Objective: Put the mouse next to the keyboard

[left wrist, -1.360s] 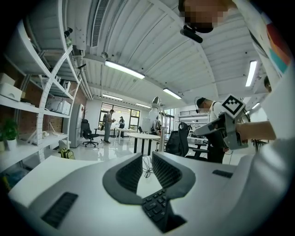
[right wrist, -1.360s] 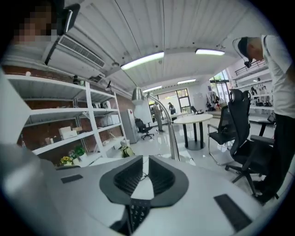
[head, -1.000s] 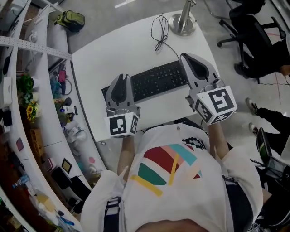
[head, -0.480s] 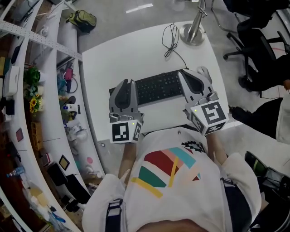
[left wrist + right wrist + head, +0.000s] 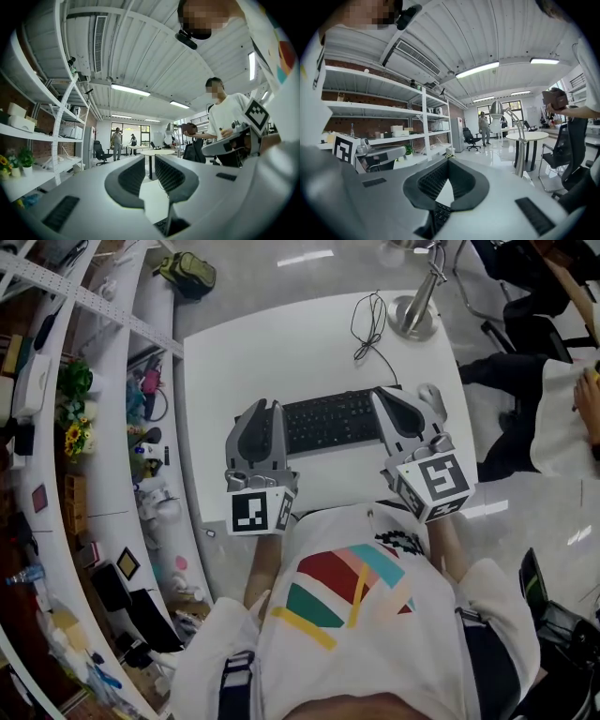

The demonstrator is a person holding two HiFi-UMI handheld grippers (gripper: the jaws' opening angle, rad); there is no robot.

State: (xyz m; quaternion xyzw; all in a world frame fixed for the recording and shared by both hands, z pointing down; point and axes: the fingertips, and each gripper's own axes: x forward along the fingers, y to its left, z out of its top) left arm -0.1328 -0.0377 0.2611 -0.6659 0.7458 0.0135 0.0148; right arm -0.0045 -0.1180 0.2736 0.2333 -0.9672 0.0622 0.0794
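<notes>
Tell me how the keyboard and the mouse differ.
The keyboard is black, long and flat; the mouse is pale grey, small and rounded. The keyboard lies mid-table; the mouse sits just off its right end, beside the right tongs. Both rest on the white table, and neither is gripped.

The far left of the surface (image 5: 253,357) lies bare, open to a pass from that side. The keyboard (image 5: 333,420) spans the middle. At the far right corner a lamp base (image 5: 412,315) and a looped cable (image 5: 367,324) block the way. The mouse (image 5: 432,398) fills the narrow strip by the right edge.
</notes>
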